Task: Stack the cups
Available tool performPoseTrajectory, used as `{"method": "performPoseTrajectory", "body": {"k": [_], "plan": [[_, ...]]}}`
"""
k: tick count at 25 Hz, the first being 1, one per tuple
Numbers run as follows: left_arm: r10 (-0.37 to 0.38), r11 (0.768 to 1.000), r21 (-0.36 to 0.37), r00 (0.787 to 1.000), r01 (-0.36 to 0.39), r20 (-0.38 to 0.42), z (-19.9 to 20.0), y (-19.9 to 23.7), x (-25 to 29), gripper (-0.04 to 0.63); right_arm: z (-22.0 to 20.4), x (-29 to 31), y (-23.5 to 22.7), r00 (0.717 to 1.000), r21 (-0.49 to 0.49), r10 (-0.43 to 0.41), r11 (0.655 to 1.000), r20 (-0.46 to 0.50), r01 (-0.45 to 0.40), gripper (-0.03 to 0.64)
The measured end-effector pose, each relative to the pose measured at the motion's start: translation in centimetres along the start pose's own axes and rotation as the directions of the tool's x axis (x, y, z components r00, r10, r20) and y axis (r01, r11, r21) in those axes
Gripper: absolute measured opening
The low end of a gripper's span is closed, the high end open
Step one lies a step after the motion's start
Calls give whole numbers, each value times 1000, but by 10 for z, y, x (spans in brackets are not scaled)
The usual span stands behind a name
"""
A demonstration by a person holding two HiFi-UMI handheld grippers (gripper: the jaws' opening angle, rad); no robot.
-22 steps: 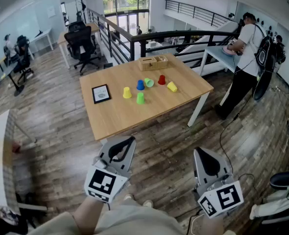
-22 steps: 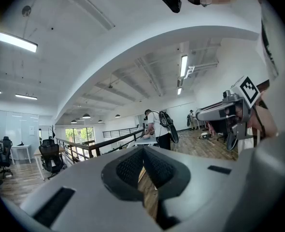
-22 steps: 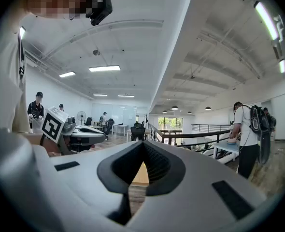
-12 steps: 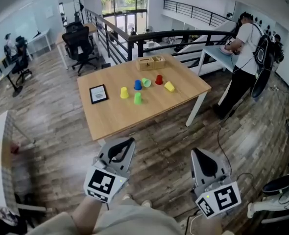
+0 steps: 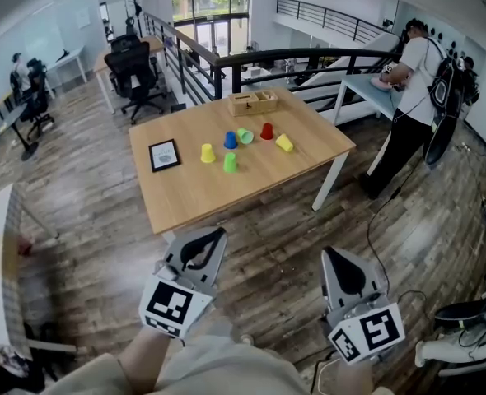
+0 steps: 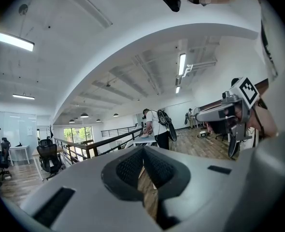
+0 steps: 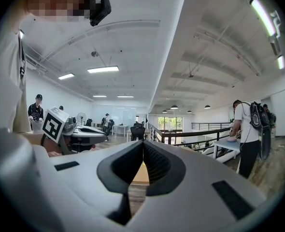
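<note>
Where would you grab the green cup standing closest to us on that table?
Probably across its round side wall, around mid-height. The green cup stands on end, apart from the others, with bare table in front, so coming in from the near edge looks simplest; the blue cup sits just behind it.

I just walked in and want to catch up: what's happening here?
A person holds a tool in each hand; the left tool and right tool are both shut, empty, and short of the wooden table. Six cups sit unstacked on it, a light green cup and one yellow cup tipped over. Stacking has not started.
</note>
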State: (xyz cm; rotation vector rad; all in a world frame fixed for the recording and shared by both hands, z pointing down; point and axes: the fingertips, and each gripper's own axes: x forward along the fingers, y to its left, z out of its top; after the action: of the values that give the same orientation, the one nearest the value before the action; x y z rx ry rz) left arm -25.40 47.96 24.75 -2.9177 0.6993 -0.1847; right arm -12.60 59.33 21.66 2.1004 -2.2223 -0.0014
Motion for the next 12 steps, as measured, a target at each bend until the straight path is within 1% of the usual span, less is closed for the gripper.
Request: {"method": "performPoseTrajectory", "body": {"k": [3,4,5,6,7,12], "plan": [[-2,1000,2,1000,2,4,0,-1,4,23,1,-1,-8,999,19,-25,1000,26,24,28],[1,1000,1,1000,-1,6,0,0,5,23,2,-1,-10,999,24,-30,999,36,29,54],[5,1000,0,1000,-5,7,1,2,7,23,4,-1,-13,998,27,-32,999,45,31,118],[9,1000,-1,1000,-9,10,1,3,10,23,4,0,-16,998,27,-35,999,51,33,164],[13,1000,-1,1000,-13,13,2,6,13,23,5,2,-20,998,24,-37,999,53,36,184],[15,1000,6,1000,-15,17,-5,18,34,23,-7,18,-35,998,14,-41,999,37,41,186]]}}
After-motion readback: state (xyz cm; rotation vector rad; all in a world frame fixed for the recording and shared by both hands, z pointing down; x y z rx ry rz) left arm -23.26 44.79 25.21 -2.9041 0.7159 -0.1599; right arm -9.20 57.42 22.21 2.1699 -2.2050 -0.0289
